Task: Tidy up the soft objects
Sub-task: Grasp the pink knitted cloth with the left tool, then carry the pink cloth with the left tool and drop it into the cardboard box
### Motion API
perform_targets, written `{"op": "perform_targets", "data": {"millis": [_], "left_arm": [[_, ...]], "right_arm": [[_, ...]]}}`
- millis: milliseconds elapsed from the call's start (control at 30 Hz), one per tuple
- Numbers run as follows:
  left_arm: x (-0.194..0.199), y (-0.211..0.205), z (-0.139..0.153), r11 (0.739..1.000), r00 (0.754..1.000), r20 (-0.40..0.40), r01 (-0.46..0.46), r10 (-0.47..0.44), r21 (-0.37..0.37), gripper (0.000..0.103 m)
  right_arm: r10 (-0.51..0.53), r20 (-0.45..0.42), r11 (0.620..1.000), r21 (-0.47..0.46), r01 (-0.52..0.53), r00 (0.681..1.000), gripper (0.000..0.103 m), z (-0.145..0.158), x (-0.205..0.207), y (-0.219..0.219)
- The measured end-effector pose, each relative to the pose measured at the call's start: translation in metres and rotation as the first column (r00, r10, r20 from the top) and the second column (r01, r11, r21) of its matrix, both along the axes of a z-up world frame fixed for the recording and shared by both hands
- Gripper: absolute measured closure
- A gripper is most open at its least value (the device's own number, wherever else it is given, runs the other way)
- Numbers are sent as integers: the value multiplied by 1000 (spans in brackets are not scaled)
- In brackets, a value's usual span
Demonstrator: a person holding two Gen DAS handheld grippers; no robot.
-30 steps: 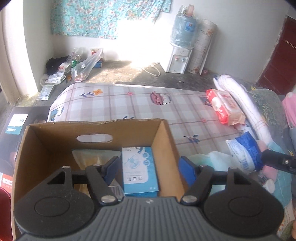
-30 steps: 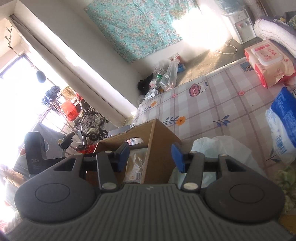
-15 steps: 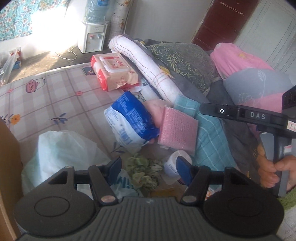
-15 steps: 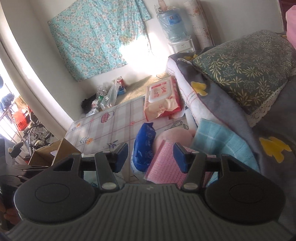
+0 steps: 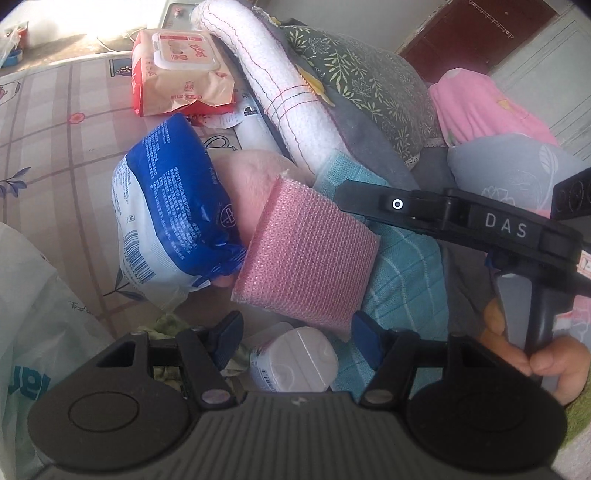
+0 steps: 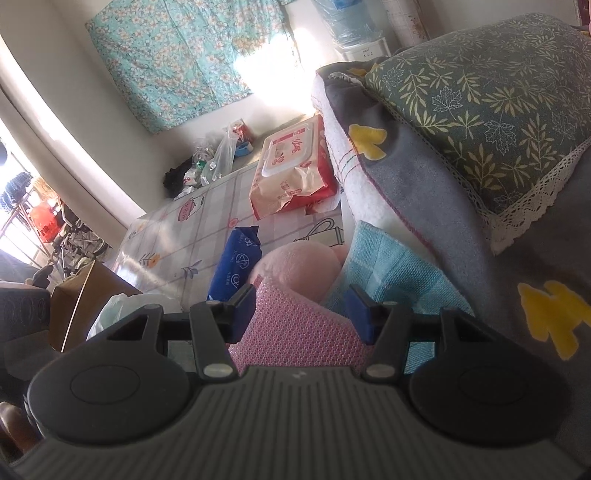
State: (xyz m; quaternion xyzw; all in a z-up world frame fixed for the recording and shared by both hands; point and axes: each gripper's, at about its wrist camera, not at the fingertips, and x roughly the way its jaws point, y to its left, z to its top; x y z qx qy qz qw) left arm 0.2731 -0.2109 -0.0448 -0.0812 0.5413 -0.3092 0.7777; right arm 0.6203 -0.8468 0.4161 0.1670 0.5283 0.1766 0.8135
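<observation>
Straddling the pink sponge [image 6: 295,332] unclenched, the right gripper [image 6: 301,314] risks pinching the teal cloth [image 6: 388,273]; the left gripper [image 5: 297,334] hangs released.

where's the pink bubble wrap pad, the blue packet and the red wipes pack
pink bubble wrap pad [image 5: 308,258], left wrist view, middle of its top face
blue packet [image 5: 173,192], left wrist view, printed blue side
red wipes pack [image 6: 291,151], right wrist view, its white lid

A lived-in bedroom at home: a bed [image 6: 207,236] under a checked, flower-printed sheet is piled with a leaf-patterned pillow [image 6: 480,99], a rolled white quilt [image 5: 280,96] and a pack of wet wipes [image 5: 181,74]. A floral cloth [image 6: 184,55] hangs on the wall beside a water dispenser [image 6: 351,33], with plastic bags [image 6: 218,158] on the bare floor.
</observation>
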Motion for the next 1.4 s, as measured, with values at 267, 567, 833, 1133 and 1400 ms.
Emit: {"op": "perform_targets", "data": {"millis": [267, 567, 833, 1133, 1400], "left_arm": [[12, -13, -14, 999, 1000, -5, -18, 18, 27, 37], [11, -10, 0, 998, 997, 37, -62, 62, -9, 37], [-4, 10, 36, 994, 988, 116, -93, 99, -55, 38], [-29, 63, 92, 984, 957, 233, -161, 174, -78, 41], [-53, 157, 130, 954, 901, 315, -295, 298, -56, 41]], "right_arm": [[-7, -73, 998, 56, 11, 997, 49, -26, 12, -5], [-14, -59, 996, 92, 19, 998, 57, -15, 4, -7], [-49, -41, 988, 143, 55, 998, 63, 22, -13, -5], [-50, -35, 979, 197, 56, 998, 66, 65, -33, 32], [33, -30, 952, 306, -23, 999, 66, 95, -36, 118]]}}
